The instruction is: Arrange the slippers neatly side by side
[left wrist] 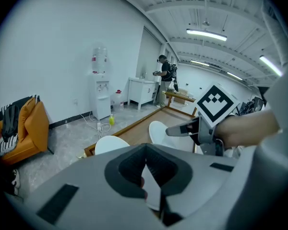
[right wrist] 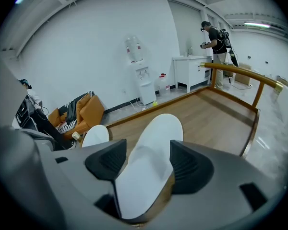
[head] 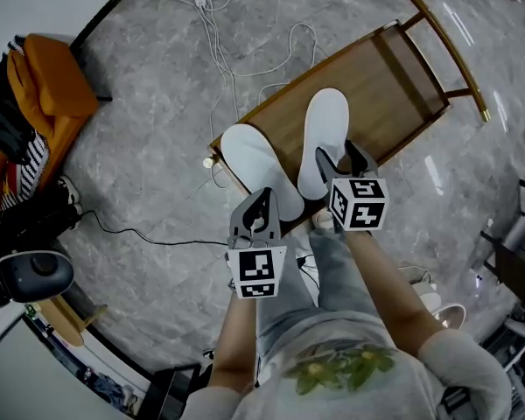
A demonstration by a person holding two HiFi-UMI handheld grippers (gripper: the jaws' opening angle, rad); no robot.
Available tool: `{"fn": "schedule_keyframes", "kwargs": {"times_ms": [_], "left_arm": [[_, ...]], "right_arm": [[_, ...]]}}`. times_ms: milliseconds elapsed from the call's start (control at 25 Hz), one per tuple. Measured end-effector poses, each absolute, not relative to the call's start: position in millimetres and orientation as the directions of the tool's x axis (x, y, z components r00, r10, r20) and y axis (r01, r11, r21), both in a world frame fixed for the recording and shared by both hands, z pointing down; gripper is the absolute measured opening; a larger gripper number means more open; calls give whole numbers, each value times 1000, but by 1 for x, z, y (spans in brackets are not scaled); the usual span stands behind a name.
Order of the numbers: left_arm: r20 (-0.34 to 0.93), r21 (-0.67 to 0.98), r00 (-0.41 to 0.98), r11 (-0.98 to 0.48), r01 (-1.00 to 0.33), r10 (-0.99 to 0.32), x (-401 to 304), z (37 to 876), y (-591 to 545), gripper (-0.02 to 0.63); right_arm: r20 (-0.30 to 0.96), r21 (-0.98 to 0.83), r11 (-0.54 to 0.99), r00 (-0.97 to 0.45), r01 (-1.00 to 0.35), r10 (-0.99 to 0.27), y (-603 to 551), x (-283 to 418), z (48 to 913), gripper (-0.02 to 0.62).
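Note:
Two white slippers lie on a low wooden platform (head: 385, 86). The left slipper (head: 254, 164) points away at a slant, and my left gripper (head: 262, 199) sits over its heel end. In the left gripper view the jaws of that gripper (left wrist: 145, 164) meet at their tips with a white strip of slipper pinched behind them; the toe (left wrist: 110, 143) shows beyond. The right slipper (head: 325, 129) lies straighter. My right gripper (head: 339, 156) straddles its heel, jaws wide, and the slipper (right wrist: 156, 138) lies loose between the pads (right wrist: 108, 163).
White cables (head: 219, 51) trail over the grey floor behind the platform. An orange chair (head: 48, 103) stands at the left. A brass rail (head: 446, 46) runs along the platform's far end. A water dispenser (left wrist: 101, 87) and a person (left wrist: 165, 78) are far off.

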State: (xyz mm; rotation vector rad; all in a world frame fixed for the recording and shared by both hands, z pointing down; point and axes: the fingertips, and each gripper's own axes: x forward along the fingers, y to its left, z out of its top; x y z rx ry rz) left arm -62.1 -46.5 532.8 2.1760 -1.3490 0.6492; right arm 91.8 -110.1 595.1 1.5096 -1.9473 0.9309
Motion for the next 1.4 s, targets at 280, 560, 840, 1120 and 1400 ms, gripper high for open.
{"fn": "schedule_keyframes", "kwargs": {"times_ms": [280, 560, 840, 1120, 1400], "left_arm": [[631, 162, 401, -392, -905, -665, -62, 536, -54, 12], [635, 161, 400, -393, -905, -661, -62, 539, -56, 12], [640, 162, 390, -381, -910, -662, -66, 541, -55, 12], [643, 164, 381, -367, -916, -664, -68, 543, -53, 12], [645, 164, 372, -354, -921, -668, -71, 546, -51, 12]], "right_arm": [[763, -235, 44, -213, -971, -610, -114, 99, 612, 278], [794, -248, 6, -206, -969, -572, -117, 98, 629, 273], [809, -221, 70, -223, -973, -543, -117, 96, 635, 110], [801, -188, 177, -255, -966, -541, -121, 95, 634, 54], [783, -222, 343, -376, -913, -495, -126, 76, 636, 51]]}}
